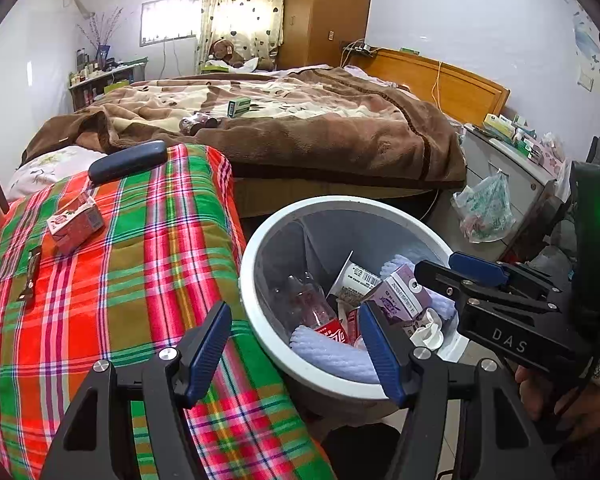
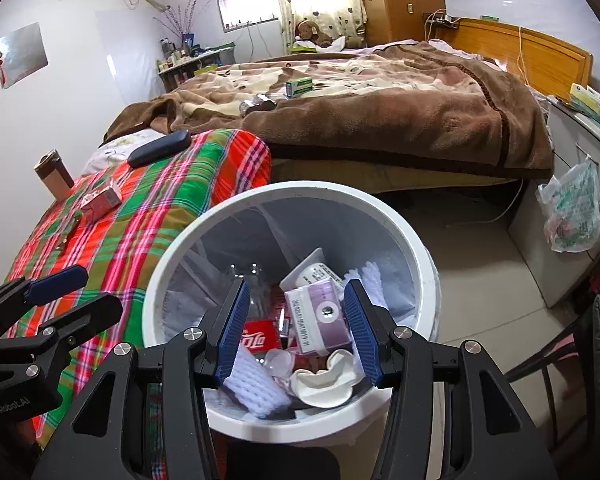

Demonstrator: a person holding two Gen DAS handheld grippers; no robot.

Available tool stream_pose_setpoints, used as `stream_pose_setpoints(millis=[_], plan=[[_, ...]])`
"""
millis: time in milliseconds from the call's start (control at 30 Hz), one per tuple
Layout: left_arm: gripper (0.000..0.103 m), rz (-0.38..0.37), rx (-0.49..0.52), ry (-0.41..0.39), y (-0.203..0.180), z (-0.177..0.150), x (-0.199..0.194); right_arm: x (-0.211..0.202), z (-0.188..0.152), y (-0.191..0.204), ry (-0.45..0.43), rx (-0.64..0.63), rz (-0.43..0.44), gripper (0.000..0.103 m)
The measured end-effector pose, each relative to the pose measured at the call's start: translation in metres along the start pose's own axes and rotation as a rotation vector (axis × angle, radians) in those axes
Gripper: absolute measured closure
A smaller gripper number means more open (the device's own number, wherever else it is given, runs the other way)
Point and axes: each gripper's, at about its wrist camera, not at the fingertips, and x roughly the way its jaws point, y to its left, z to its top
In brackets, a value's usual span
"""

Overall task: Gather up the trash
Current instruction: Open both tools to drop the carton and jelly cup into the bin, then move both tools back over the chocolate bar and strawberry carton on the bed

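Observation:
The white-rimmed trash bin [image 1: 260, 248] [image 2: 380, 208] stands on the floor beside the plaid-covered surface [image 1: 140, 260]. Inside lie a purple carton [image 1: 400, 296] [image 2: 324, 316], a cola bottle [image 1: 320, 316] [image 2: 256, 332] and white foam netting [image 1: 332, 356] [image 2: 256, 388]. My right gripper [image 2: 296, 328] [image 1: 440, 268] hangs open over the bin, with the purple carton lying loose below its jaws. My left gripper [image 1: 296, 356] [image 2: 88, 292] is open and empty over the bin's near-left rim. A red carton [image 1: 76, 224] [image 2: 100, 200] and a dark wrapper [image 1: 30, 276] lie on the plaid cloth.
A dark blue case [image 1: 128, 160] rests at the plaid cloth's far edge. The bed with a brown blanket [image 1: 340, 132] carries a green box [image 1: 239, 106] and a small bottle [image 1: 198, 122]. A plastic bag [image 1: 484, 212] hangs on the cabinet at right.

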Motion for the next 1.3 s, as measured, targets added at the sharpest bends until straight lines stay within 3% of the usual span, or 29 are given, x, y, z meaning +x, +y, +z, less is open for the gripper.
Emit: stream_pose_setpoints(millis=[567,1300], plan=[[0.037,0.087,-0.074,-0.078,0.05,-0.008,-0.043,-0.003,0.007,0.042,-0.041,-0.045,0.066,0.052],[0.037,0.259,-0.225,-0.111,0.172,-0.019,-0.08,0.018,0.024,0.121,-0.034,-0.175,0.181,0.052]])
